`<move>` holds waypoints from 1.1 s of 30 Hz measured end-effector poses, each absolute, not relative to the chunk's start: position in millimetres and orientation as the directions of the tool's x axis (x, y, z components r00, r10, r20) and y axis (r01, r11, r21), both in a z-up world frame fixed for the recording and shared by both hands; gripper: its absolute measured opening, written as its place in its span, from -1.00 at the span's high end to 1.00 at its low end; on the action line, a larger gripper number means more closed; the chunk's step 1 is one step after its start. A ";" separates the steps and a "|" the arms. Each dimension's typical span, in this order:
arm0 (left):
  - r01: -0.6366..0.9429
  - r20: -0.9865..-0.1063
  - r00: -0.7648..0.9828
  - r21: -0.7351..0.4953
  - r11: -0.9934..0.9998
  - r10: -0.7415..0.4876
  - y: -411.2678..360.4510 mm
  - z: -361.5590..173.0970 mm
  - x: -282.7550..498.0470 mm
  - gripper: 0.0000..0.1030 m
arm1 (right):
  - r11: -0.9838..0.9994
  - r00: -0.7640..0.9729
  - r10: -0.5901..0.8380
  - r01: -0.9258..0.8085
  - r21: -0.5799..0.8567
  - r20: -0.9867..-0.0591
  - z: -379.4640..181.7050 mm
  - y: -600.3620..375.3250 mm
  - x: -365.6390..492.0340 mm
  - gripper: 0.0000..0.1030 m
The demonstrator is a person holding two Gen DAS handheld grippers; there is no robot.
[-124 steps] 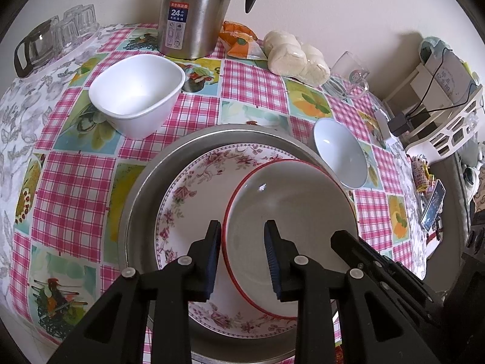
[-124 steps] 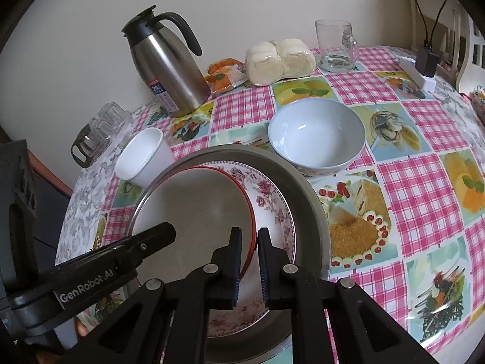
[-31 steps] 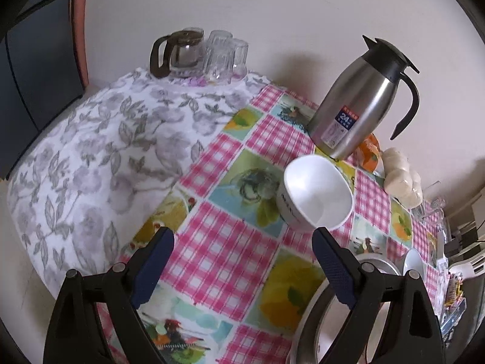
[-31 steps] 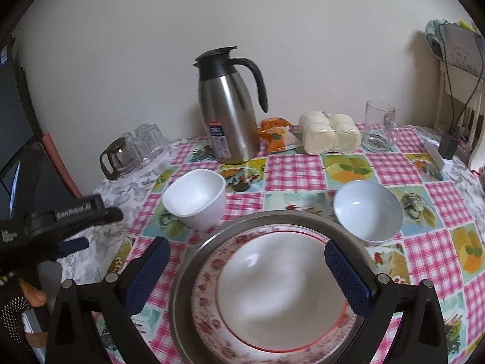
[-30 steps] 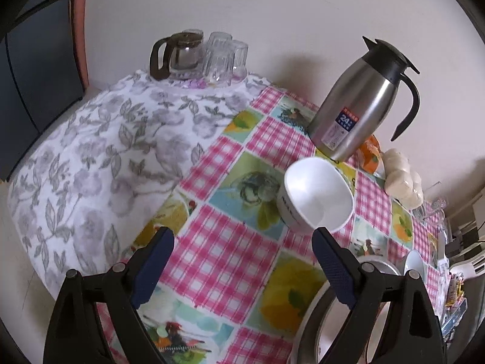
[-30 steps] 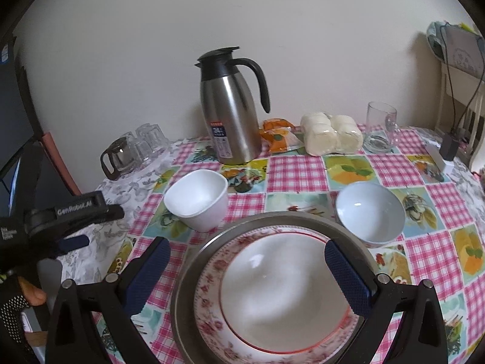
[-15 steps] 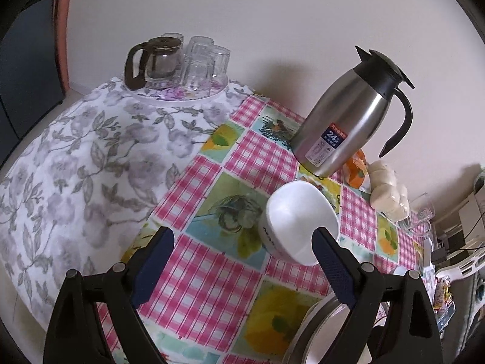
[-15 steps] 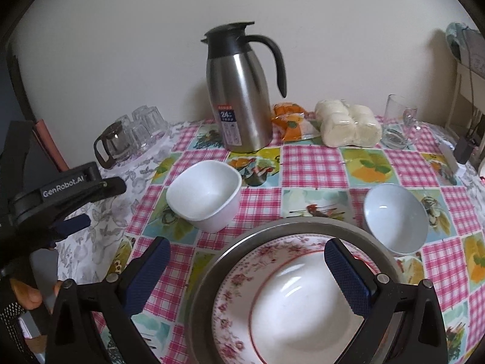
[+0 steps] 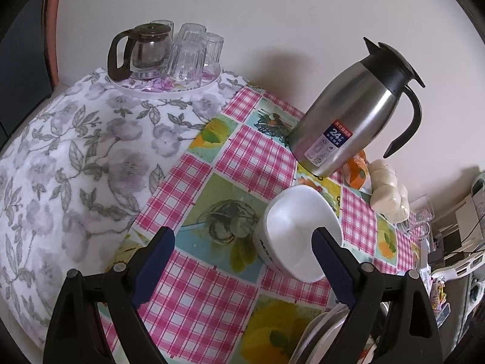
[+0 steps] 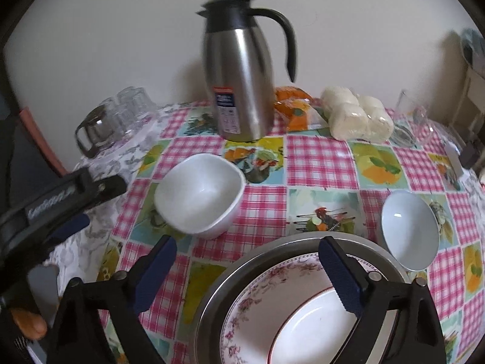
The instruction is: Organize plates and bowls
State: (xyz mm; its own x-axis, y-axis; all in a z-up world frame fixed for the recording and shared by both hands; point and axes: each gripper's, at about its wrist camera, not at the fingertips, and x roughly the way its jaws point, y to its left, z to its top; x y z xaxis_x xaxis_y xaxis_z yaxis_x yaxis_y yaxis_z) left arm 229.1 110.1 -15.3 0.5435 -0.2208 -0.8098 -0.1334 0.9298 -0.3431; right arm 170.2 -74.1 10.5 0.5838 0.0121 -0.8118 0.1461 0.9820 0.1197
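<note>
A square white bowl (image 9: 298, 236) (image 10: 200, 195) stands on the checked tablecloth. My left gripper (image 9: 241, 265) is open wide and empty, just short of the bowl, whose right side is near the right finger. It also shows at the left of the right wrist view (image 10: 60, 200). My right gripper (image 10: 247, 268) is open and empty above the near table. Below it a steel tray (image 10: 218, 285) holds a floral plate (image 10: 260, 285) with a red-rimmed plate (image 10: 315, 321) on top. A pale blue bowl (image 10: 407, 232) stands right of the tray.
A steel thermos jug (image 10: 242, 72) (image 9: 348, 118) stands behind the white bowl. A glass pot and tumblers (image 9: 163, 51) sit on a round tray at the far left. Wrapped buns (image 10: 356, 118), an orange packet (image 10: 292, 107) and a glass mug (image 10: 406, 124) lie at the back.
Both grippers have moved forward toward the white bowl and the thermos, which look larger and nearer. Four seconds ago both were nearly closed over the plates; now both are wide open.
</note>
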 end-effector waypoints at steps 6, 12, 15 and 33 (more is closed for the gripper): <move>-0.139 -0.798 0.550 -0.380 0.915 -0.248 113.0 -22.2 239.4 -0.78 | 0.980 0.571 0.007 0.159 0.119 -0.821 11.0 -76.4 187.6 -0.67; -0.129 -0.797 0.540 -0.397 0.909 -0.271 107.6 -31.8 249.2 -0.77 | 0.971 0.540 0.033 0.182 0.155 -0.841 -0.8 -74.5 204.1 -0.48; -0.127 -0.798 0.534 -0.403 0.907 -0.280 106.4 -37.3 254.6 -0.72 | 0.967 0.525 0.029 0.200 0.157 -0.851 -9.0 -75.4 212.1 -0.41; -0.135 -0.824 0.463 -0.429 0.893 -0.326 93.4 -78.9 275.0 -0.66 | 0.968 0.463 0.005 0.220 0.120 -0.886 -40.5 -70.6 252.5 -0.05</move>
State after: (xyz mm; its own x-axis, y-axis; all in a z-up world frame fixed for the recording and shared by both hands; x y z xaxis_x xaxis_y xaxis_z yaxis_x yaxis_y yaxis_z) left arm 275.0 93.4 -78.9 0.4631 -0.3255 -0.8244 -0.1353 0.8932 -0.4287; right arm 252.5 -70.6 -40.5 0.4630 0.0049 -0.8863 0.2200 0.9681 0.1203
